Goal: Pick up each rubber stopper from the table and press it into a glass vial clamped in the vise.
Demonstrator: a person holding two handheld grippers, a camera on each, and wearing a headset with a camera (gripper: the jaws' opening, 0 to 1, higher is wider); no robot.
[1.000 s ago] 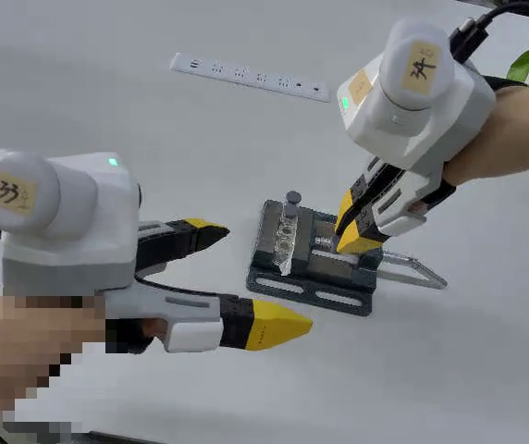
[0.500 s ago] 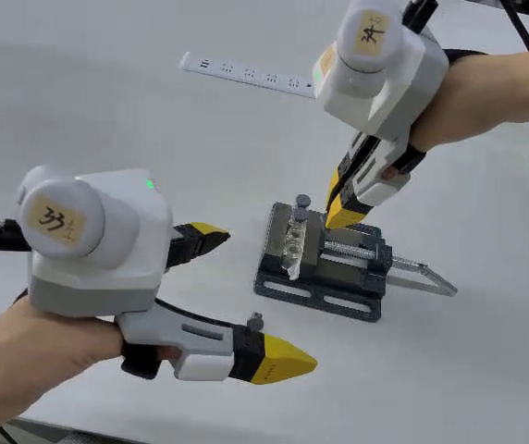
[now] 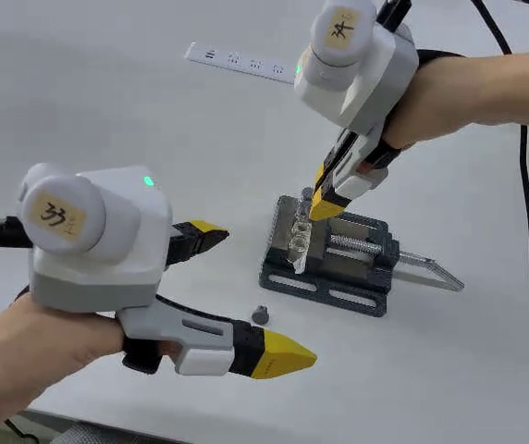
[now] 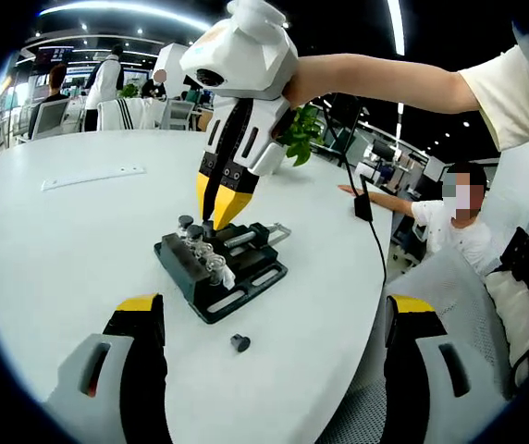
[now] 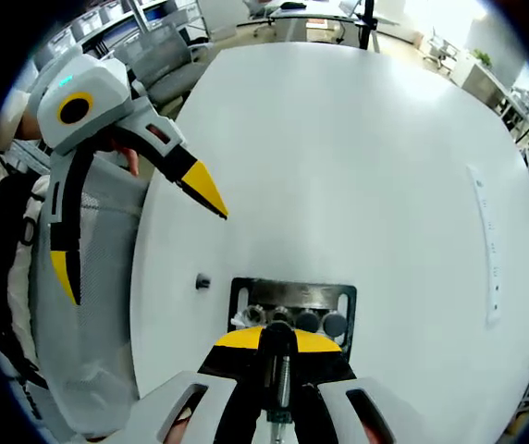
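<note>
White and round, the big smooth table [image 3: 107, 120] is holding everything up. A person is holding the left gripper [image 3: 261, 295], a chunky white tool with black jaws and yellow tips, low over the near side of the table. Its jaws are standing wide open and are gripping nothing. The right gripper [image 3: 318, 211], a white tool of the same kind, is pointing steeply down at the far end of the black metal vise [image 3: 325, 289]. Its yellow tips are pressing together just over the vials, and I cannot tell if anything is pinched between them. The vise is sitting flat on the table, with its silver screw sticking out to the side. A long white power strip [image 3: 251, 67] is lying far behind it. Small clear glass vials [image 3: 299, 239] are standing in a row, squeezed in the vise. In the right gripper view, some of them are wearing dark round stoppers [image 5: 307, 322]. One little grey rubber stopper [image 3: 260, 314] is lying loose on the table, just in front of the vise and near the left gripper's lower tip.
</note>
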